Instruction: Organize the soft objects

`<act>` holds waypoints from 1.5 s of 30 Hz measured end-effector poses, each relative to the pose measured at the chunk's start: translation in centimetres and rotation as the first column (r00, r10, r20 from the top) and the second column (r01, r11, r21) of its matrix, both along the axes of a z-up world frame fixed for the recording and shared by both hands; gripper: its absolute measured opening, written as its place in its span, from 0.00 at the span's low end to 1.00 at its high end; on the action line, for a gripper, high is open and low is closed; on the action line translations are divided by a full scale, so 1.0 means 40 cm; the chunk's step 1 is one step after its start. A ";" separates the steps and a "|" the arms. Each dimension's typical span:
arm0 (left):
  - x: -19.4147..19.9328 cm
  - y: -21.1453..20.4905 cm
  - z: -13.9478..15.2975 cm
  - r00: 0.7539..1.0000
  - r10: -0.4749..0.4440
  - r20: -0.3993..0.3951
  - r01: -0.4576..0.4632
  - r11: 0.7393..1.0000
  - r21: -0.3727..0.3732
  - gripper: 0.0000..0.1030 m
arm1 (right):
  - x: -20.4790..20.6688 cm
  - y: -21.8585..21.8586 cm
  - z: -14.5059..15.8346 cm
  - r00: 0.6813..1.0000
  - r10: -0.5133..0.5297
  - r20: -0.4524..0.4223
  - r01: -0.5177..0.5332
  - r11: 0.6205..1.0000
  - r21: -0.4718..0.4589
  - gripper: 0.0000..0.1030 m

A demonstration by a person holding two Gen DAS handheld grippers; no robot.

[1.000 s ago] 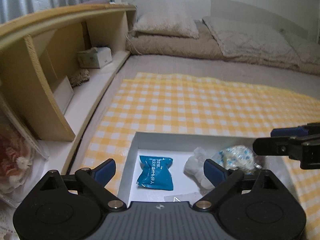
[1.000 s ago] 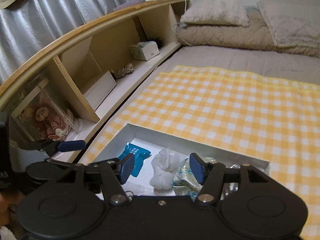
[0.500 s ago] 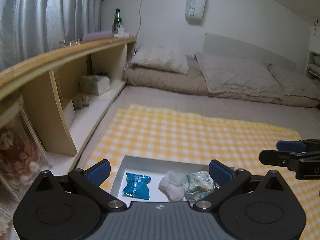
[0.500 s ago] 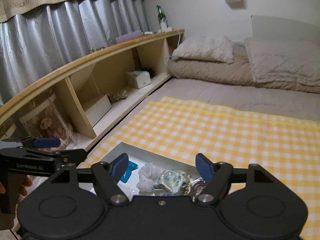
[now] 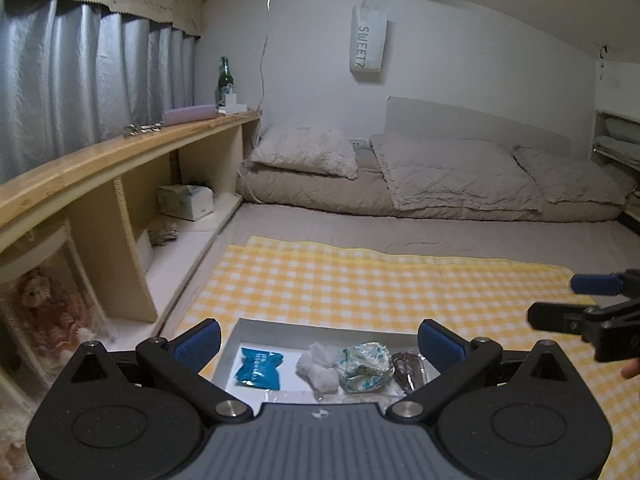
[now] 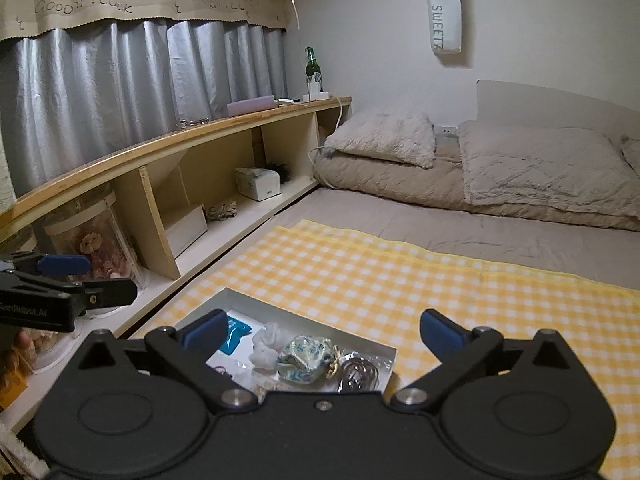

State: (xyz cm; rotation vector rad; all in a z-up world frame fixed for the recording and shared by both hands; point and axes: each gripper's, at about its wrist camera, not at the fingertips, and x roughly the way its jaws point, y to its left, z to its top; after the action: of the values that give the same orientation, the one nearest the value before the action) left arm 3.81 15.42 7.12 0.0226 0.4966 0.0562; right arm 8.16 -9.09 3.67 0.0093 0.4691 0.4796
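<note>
A white shallow box lies on a yellow checked cloth. In it lie a blue packet, a white crumpled soft item, a blue-patterned pouch and a clear-wrapped metal item. My left gripper is open and empty, above the box's near side. My right gripper is open and empty too. Each gripper shows at the edge of the other's view.
A wooden shelf unit runs along the left, holding a tissue box, a doll and small items. Bedding and pillows lie at the back. A bottle stands on the shelf top.
Both grippers have risen and tilted up away from the box, so the box looks smaller and lower. Both stay open and empty.
</note>
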 end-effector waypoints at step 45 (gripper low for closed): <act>-0.177 -0.111 -0.110 1.000 -0.015 -0.009 0.015 0.998 0.067 1.00 | -0.260 -0.102 -0.112 0.986 -0.133 0.099 0.140 0.988 -0.060 1.00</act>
State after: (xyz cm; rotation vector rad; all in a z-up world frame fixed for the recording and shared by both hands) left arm -3.26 10.97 2.74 0.0920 0.5029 0.0580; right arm -2.23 -13.19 -0.83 -0.0451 0.3885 0.3281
